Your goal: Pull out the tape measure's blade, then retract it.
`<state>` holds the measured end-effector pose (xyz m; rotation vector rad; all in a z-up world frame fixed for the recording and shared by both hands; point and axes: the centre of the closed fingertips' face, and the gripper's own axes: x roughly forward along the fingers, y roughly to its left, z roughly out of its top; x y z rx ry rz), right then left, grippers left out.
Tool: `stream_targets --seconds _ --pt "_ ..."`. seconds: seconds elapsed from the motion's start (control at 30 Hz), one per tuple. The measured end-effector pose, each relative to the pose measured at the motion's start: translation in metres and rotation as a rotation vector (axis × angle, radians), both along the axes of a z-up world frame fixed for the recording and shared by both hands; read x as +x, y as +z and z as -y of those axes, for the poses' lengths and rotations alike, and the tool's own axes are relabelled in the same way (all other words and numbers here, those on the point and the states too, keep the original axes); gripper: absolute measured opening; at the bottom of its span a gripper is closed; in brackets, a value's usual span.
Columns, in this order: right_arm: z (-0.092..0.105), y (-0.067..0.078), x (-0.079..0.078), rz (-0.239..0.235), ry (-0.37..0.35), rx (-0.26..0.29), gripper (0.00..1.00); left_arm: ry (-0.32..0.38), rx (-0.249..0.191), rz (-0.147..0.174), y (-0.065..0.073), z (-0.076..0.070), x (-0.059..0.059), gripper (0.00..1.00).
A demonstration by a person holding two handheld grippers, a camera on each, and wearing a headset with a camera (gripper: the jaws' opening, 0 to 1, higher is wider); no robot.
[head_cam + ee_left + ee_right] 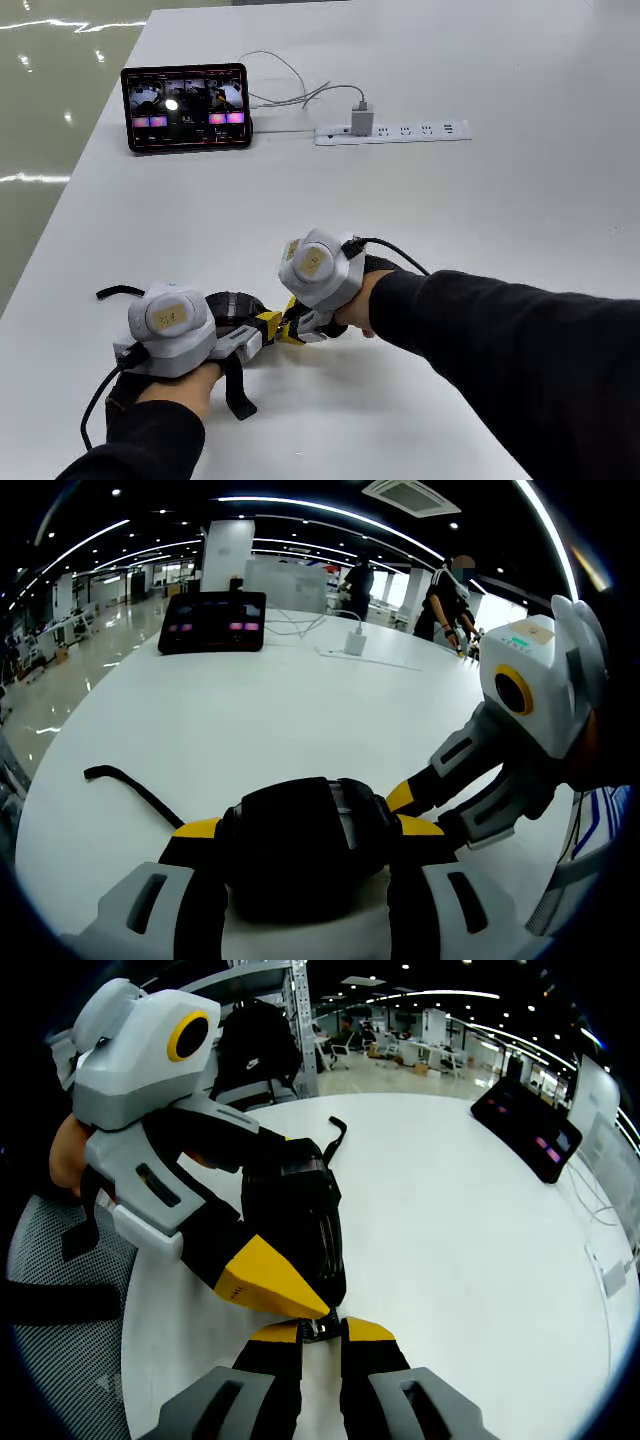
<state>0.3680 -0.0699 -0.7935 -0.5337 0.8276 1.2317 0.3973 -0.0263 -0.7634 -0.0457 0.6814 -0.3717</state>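
Observation:
The black tape measure (232, 308) lies on the white table (400, 220) near its front left edge. My left gripper (250, 325) is shut on its case (310, 845), one yellow-tipped jaw on each side. My right gripper (292, 329) comes in from the right and meets the case. In the right gripper view its two jaws are shut on the small metal blade tip (322, 1327), right at the case (290, 1210); almost no blade shows. The tape measure's black strap (130, 785) trails off to the left across the table.
A tablet (186, 105) stands lit at the back left, with a white power strip (395, 131), a charger (361, 118) and cables beside it. The table's left edge (60, 215) runs close to my left hand. A mesh chair (60, 1360) sits below the front edge.

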Motion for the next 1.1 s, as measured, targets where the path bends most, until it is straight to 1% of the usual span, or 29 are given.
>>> stream_targets --seconds 0.5,0.7,0.77,0.8,0.83,0.9,0.97,1.1 --pt "-0.0026 0.0 0.0001 0.014 0.009 0.007 0.11 0.0 0.0 0.0 0.0006 0.0003 0.0 0.61" --pt "-0.0031 0.0 0.0003 0.028 0.018 0.008 0.11 0.0 0.001 0.004 0.0006 0.0003 0.0001 0.61" --pt "-0.0032 0.0 0.0 0.032 0.022 0.005 0.11 0.001 0.002 0.011 0.0008 0.0004 0.0004 0.62" --pt "-0.0035 -0.0001 -0.0002 0.043 0.034 0.003 0.11 0.002 0.003 0.022 0.0012 0.0005 0.0005 0.62" --pt "-0.0037 -0.0003 -0.0005 0.052 0.042 0.002 0.11 0.004 0.001 0.026 0.0014 0.0005 0.0 0.62" --pt "-0.004 -0.0002 -0.0004 0.055 0.039 -0.001 0.11 0.005 0.001 0.033 0.0012 0.0003 0.0002 0.63" --pt "-0.0039 -0.0001 -0.0001 0.063 0.042 -0.004 0.11 -0.002 0.007 0.035 0.0008 0.0003 0.0005 0.63" --pt "-0.0036 0.0002 0.0 0.063 0.033 -0.004 0.11 -0.019 0.022 0.026 0.0004 0.0011 0.0008 0.63"
